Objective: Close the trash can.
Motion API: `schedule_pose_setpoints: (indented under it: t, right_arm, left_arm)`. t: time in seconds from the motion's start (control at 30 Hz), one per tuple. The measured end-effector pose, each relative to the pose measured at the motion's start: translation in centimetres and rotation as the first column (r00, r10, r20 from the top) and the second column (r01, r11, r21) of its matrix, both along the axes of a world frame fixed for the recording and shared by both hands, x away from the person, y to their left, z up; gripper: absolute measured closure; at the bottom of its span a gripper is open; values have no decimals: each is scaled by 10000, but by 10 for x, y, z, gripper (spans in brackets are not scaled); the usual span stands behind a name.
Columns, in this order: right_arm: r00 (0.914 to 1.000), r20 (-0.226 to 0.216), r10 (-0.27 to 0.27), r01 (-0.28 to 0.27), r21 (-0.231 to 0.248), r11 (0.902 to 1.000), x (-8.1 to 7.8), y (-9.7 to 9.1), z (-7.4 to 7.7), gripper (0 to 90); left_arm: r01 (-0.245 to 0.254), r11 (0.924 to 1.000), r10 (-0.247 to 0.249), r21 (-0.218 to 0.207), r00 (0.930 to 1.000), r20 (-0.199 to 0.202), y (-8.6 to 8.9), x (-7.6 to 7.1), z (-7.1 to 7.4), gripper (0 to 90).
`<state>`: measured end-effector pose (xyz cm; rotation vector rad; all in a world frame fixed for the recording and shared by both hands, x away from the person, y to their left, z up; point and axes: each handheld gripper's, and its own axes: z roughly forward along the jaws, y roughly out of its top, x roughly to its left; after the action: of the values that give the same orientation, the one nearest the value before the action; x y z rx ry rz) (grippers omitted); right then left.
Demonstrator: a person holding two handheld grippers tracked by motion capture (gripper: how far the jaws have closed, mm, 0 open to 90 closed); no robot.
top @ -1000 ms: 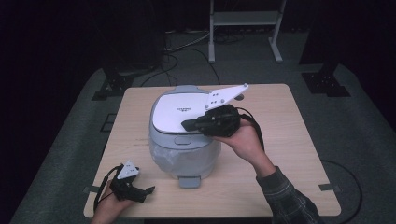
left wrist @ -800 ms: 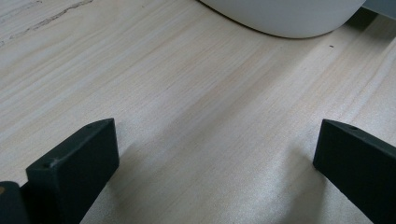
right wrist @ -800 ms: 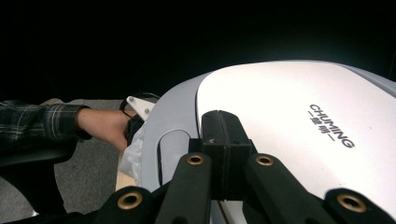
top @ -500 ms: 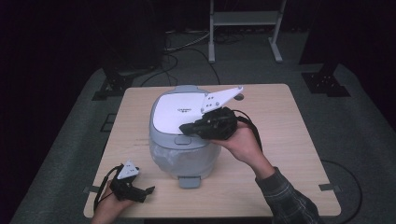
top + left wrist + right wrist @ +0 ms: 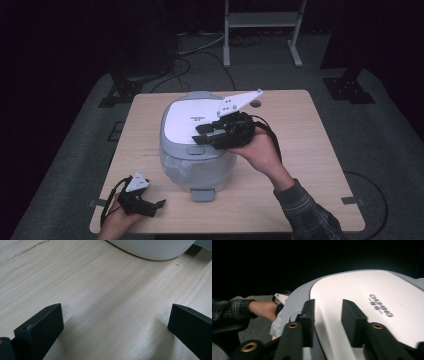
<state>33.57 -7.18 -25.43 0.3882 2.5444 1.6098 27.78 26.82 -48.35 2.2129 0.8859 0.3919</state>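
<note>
Hovering over the cooker lid's [image 5: 192, 117] front edge, right hand-held gripper [image 5: 200, 134] just parted, pinching nothing

High view: fixed cam above person's side, looks fwd and down over whole table [image 5: 310, 150], dark floor and a stand behind; far off. Left gripper view: cam on left gripper [image 5: 142, 202], very low and close to the tabletop [image 5: 100, 290], faces along the wood twd base of the rice cooker [image 5: 152, 250]. Right gripper view: cam on right gripper [image 5: 210, 135], close over cooker lid [image 5: 362, 302], looks across it twd person's other arm. Shared: cooker [image 5: 195, 145] in all three; tabletop in high and left views.
</note>
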Motion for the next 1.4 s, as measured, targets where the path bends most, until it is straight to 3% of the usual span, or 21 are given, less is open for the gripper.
schedule_pose_setpoints:
  t: [0.33, 0.63, 0.93, 1.4]
  right_arm:
    - [9928, 153, -1185, 1180, 282, 9926, 5, -18, 4, 283]
    - [9772, 130, -2118, 2114, 283, 9770, 6, -40, 4, 130]
    - [9650, 198, -2616, 2604, 517, 9641, 2, -68, 3, 105]
    - [9284, 207, -3711, 3696, 540, 9276, -4, -115, -13, 96]
  left_arm:
    - [5, 10000, -5, 0, 10000, -4, 0, 0, 0, 0]
    - [6, 10000, -6, -2, 10000, -3, 0, 0, 0, 0]
    - [1, 10000, -1, 1, 10000, -3, 0, 0, 0, 0]
    - [-13, 10000, 13, -4, 10000, -1, 0, 0, 0, 0]
